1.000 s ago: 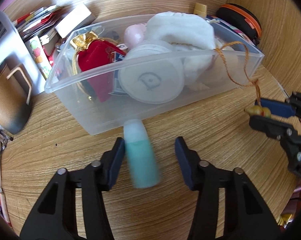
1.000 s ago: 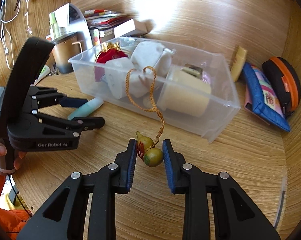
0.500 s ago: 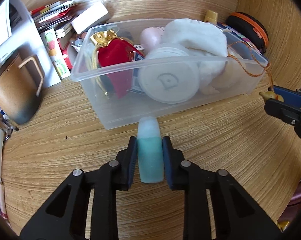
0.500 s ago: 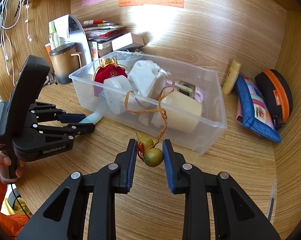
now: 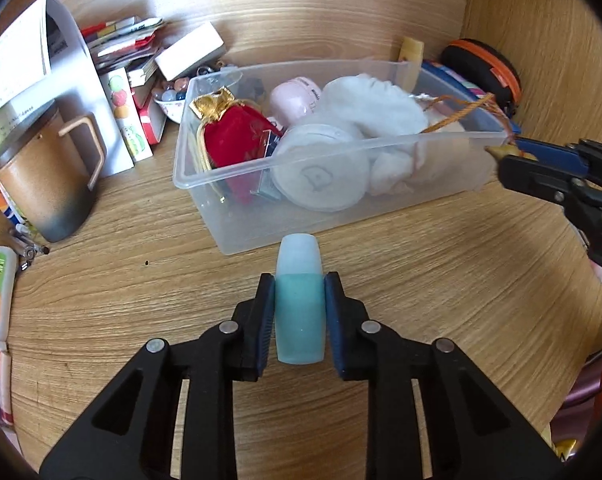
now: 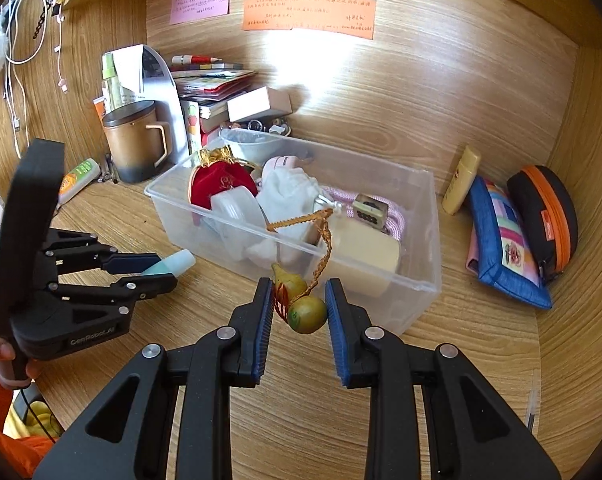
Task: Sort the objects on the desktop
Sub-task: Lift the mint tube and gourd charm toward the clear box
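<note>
A small teal bottle (image 5: pixel 300 316) with a pale cap is clamped between the pads of my left gripper (image 5: pixel 300 312), just in front of the clear plastic bin (image 5: pixel 261 224). The same teal bottle (image 6: pixel 169 265) shows in the right wrist view, held by the left gripper (image 6: pixel 151 268). My right gripper (image 6: pixel 297 308) is shut on a gourd charm (image 6: pixel 303 308); its orange cord (image 6: pixel 323 236) loops over the clear bin's rim (image 6: pixel 381 268). The bin holds a red velvet pouch (image 5: pixel 237 136), a white cloth (image 5: pixel 375 108) and a round white lid (image 5: pixel 321 176).
A brown mug (image 5: pixel 45 176), a book stack and a white box (image 5: pixel 189 52) stand at the back left. A yellow tube (image 6: pixel 461 180), a blue patchwork pouch (image 6: pixel 501 240) and an orange-zip case (image 6: pixel 545 212) lie to the right of the bin. A hand in an orange sleeve holds the left tool.
My left gripper closed on the teal bottle, which lay loose between its open jaws a second ago. The right gripper rose a little with the gourd charm, pulling the cord up.
</note>
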